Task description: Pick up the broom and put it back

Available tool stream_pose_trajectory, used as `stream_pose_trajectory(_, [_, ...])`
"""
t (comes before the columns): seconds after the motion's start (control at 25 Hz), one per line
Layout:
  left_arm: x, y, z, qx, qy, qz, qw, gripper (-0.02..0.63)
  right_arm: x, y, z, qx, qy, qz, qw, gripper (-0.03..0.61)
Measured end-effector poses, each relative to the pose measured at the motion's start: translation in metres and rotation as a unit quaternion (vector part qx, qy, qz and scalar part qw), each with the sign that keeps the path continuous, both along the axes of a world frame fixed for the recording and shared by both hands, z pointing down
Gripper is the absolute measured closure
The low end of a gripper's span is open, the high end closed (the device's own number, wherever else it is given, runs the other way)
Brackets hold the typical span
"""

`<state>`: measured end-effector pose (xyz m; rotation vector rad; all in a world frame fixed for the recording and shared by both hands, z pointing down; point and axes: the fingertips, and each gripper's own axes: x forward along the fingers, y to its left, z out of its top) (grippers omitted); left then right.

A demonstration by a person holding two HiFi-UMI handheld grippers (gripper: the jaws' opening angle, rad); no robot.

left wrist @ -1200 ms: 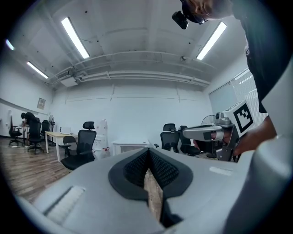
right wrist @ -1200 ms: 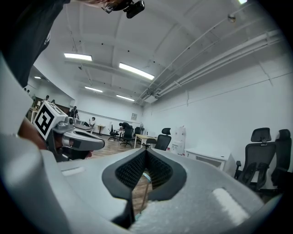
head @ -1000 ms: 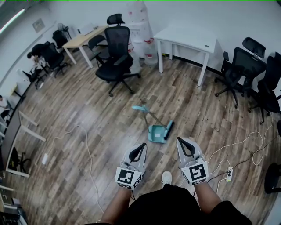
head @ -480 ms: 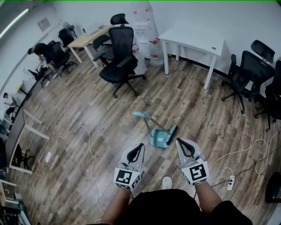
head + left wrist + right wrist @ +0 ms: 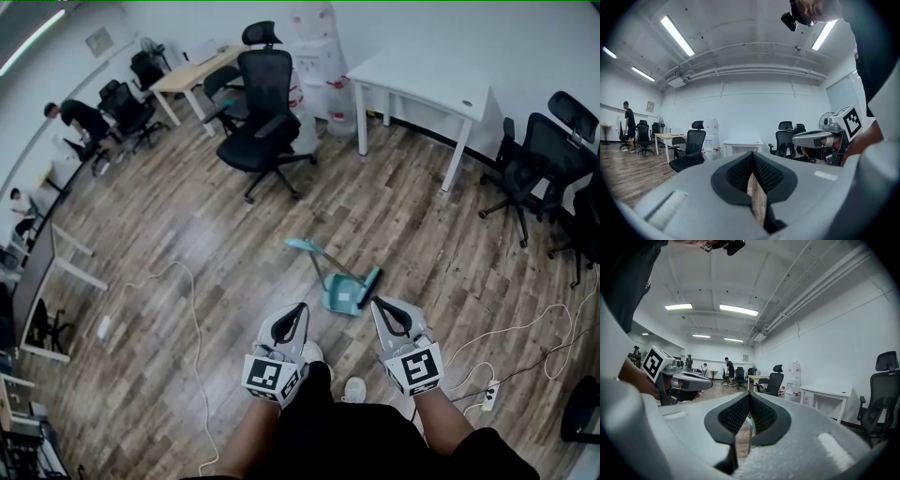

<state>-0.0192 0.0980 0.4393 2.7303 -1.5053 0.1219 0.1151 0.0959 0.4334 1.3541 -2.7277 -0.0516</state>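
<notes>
Broom: lies flat on the wooden floor against its teal dustpan, just ahead of both tongs and untouched.
Left gripper: jaws pressed together, nothing between them.
Right gripper: likewise closed and empty.
Change: over the last second the broom has drawn nearer to the gripper tips in the head view, as the person walks up to it.
Meaning: approach seems nearly done; pickup not begun. Jaws probably need to part and go down to the handle.
</notes>
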Motion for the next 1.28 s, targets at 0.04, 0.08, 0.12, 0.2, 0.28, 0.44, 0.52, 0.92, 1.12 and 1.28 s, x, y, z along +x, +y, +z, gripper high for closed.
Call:
stream_pose_trajectory(0.04, [-0.002,-0.003,0.002,-0.001,0.002,0.001,1.0000,0.594,-0.001,-0.003,0.002,-0.002,0.004,0.001,1.000,0.575])
stream_pose_trajectory(0.08, [-0.003,-0.007,0.003,-0.002,0.003,0.001,1.0000,0.595,-0.003,-0.007,0.003,-0.004,0.007,0.002,1.000,0.575])
stream_pose_trajectory(0.12, [-0.004,-0.011,0.003,-0.002,0.004,0.001,1.0000,0.595,-0.004,-0.012,0.004,-0.006,0.008,0.004,1.000,0.575])
stream_pose_trajectory(0.2, [-0.005,-0.021,0.002,-0.003,0.004,0.002,1.0000,0.595,-0.005,-0.024,0.005,-0.012,0.013,0.011,1.000,0.575])
stream_pose_trajectory(0.28, [-0.007,-0.031,0.000,-0.002,0.003,0.002,1.0000,0.595,-0.008,-0.035,0.003,-0.011,0.021,0.016,1.000,0.575])
stream_pose_trajectory(0.44, [-0.017,-0.055,-0.002,-0.002,0.002,0.001,1.0000,0.595,-0.020,-0.059,0.001,-0.006,0.026,0.011,1.000,0.575])
stream_pose_trajectory(0.52, [-0.023,-0.066,-0.002,-0.003,0.001,0.002,1.0000,0.595,-0.028,-0.069,0.001,-0.011,0.023,0.011,1.000,0.575])
stream_pose_trajectory(0.92, [-0.064,-0.120,0.009,-0.024,0.007,0.001,0.9997,0.595,-0.073,-0.125,0.005,-0.017,0.031,0.006,0.999,0.575])
stream_pose_trajectory(1.12, [-0.082,-0.145,0.017,-0.034,0.003,0.010,0.9994,0.595,-0.094,-0.154,0.016,-0.028,0.058,-0.001,0.998,0.575])
stream_pose_trajectory(1.28, [-0.096,-0.168,0.025,-0.038,0.001,0.018,0.9991,0.595,-0.108,-0.175,0.029,-0.038,0.072,-0.002,0.997,0.575])
